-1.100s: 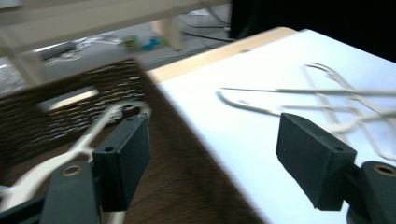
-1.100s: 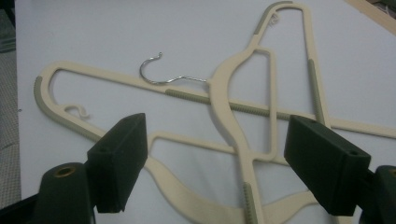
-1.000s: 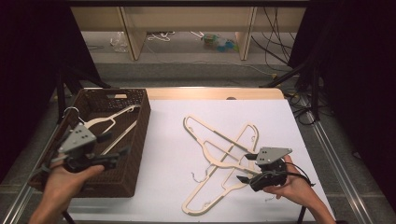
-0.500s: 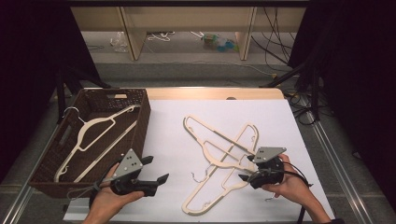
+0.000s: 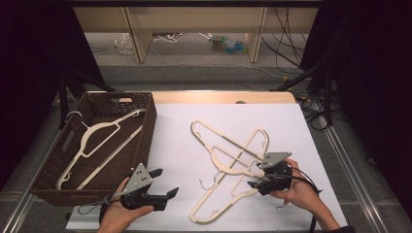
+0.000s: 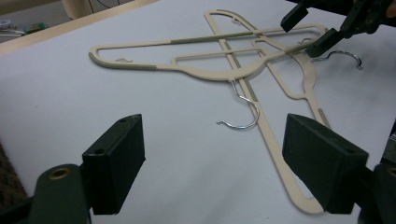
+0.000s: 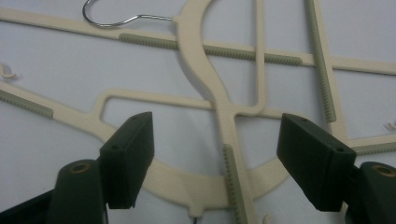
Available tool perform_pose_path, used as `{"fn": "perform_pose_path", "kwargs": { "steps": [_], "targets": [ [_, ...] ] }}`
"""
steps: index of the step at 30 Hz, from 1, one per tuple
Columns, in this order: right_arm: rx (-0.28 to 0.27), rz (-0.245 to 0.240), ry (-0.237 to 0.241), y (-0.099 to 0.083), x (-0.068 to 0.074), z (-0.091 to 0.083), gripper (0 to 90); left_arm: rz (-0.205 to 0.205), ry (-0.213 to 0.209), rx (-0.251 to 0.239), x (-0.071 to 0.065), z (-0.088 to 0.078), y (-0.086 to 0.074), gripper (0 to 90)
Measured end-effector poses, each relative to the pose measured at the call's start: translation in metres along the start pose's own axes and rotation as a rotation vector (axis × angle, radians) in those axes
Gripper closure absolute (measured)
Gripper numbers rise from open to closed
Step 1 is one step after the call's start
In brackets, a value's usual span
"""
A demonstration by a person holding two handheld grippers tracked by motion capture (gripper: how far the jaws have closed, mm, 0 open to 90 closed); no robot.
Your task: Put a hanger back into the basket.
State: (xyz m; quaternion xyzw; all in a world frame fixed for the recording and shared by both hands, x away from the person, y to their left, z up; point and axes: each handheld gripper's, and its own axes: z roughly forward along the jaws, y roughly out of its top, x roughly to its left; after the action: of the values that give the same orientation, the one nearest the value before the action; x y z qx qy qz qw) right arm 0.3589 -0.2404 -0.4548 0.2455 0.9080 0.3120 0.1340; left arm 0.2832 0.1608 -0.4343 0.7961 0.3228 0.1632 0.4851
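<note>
Two cream hangers lie crossed on the white table: one point(image 5: 224, 137) point(image 6: 140, 65) slants from far left, the other point(image 5: 212, 191) point(image 6: 280, 154) runs toward the front. A third hanger point(image 5: 104, 141) rests in the brown wicker basket point(image 5: 148, 128). My left gripper point(image 5: 165, 183) point(image 6: 212, 168) hovers low by the table's front edge, pointing at the pair; its jaws have just been opening, with only bare table between them. My right gripper point(image 5: 256, 183) point(image 7: 215, 158) is open at the crossing; its jaws have just been closing and straddle a ribbed hanger bar point(image 7: 232, 168) without touching it.
The basket stands at the table's left side, close beside my left hand. A wire hook point(image 6: 240, 119) of one hanger lies between the two grippers. Wooden shelving legs and cables point(image 5: 291, 53) sit on the floor beyond the table's far edge.
My left gripper has come off the basket, moving right and down to the table's front edge. The right gripper has stayed at the hangers' crossing.
</note>
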Motion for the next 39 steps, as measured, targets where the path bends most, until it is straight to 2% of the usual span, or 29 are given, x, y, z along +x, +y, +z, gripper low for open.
{"fn": "perform_pose_path", "kwargs": {
  "steps": [1, 4, 8, 9, 11, 14, 16, 20, 22, 23, 24, 28, 30, 33, 35, 38, 39],
  "targets": [
    [-0.009, -0.012, -0.002, 0.000, -0.002, 0.002, 32.3, 0.000, 0.003, 0.002, -0.002, 0.001, -0.001, 21.2],
    [0.014, 0.013, 0.011, 0.000, -0.004, 0.004, 35.8, 0.028, -0.007, 0.009, -0.004, 0.004, -0.003, 20.6],
    [0.038, 0.045, 0.036, 0.001, -0.008, 0.009, 41.5, 0.035, -0.020, 0.007, -0.006, 0.005, -0.004, 19.9],
    [0.046, 0.037, 0.040, 0.001, -0.010, 0.010, 42.0, 0.047, -0.017, 0.015, -0.006, 0.005, -0.004, 19.8],
    [0.062, 0.043, 0.041, 0.001, -0.009, 0.014, 44.0, 0.043, -0.021, 0.014, -0.007, 0.005, -0.004, 19.6],
    [0.084, 0.034, 0.071, 0.001, -0.011, 0.017, 48.2, 0.053, -0.025, 0.019, -0.007, 0.004, -0.006, 19.6],
    [0.092, 0.030, 0.075, 0.002, -0.012, 0.020, 50.5, 0.044, -0.021, 0.025, -0.007, 0.004, -0.006, 19.6],
    [0.122, 0.041, 0.091, 0.002, -0.015, 0.025, 56.2, 0.066, -0.021, 0.024, -0.005, 0.004, -0.005, 19.7],
    [0.135, 0.034, 0.095, 0.004, -0.017, 0.025, 59.7, 0.065, -0.019, 0.025, -0.005, 0.004, -0.005, 19.7],
    [0.142, 0.026, 0.099, 0.005, -0.018, 0.025, 62.0, 0.052, -0.027, 0.025, -0.005, 0.005, -0.006, 19.8],
    [0.166, 0.015, 0.096, 0.008, -0.018, 0.026, 63.7, 0.046, -0.027, 0.025, -0.006, 0.005, -0.006, 19.9],
    [0.205, -0.030, 0.103, 0.014, -0.017, 0.028, 69.0, 0.054, -0.022, 0.033, -0.006, 0.005, -0.006, 20.0],
    [0.235, -0.047, 0.115, 0.018, -0.016, 0.029, 72.9, 0.075, -0.021, 0.037, -0.004, 0.005, -0.006, 20.1],
    [0.266, -0.060, 0.132, 0.023, -0.016, 0.030, 79.5, 0.059, -0.020, 0.034, -0.004, 0.006, -0.007, 20.4],
    [0.273, -0.059, 0.131, 0.024, -0.016, 0.030, 79.6, 0.061, -0.020, 0.034, -0.004, 0.005, -0.007, 20.5],
    [0.294, -0.094, 0.118, 0.026, -0.013, 0.029, 80.2, 0.061, -0.024, 0.034, -0.004, 0.006, -0.007, 20.8],
    [0.296, -0.110, 0.109, 0.027, -0.013, 0.029, 80.3, 0.079, -0.015, 0.047, -0.002, 0.006, -0.007, 20.9]
  ]
}}
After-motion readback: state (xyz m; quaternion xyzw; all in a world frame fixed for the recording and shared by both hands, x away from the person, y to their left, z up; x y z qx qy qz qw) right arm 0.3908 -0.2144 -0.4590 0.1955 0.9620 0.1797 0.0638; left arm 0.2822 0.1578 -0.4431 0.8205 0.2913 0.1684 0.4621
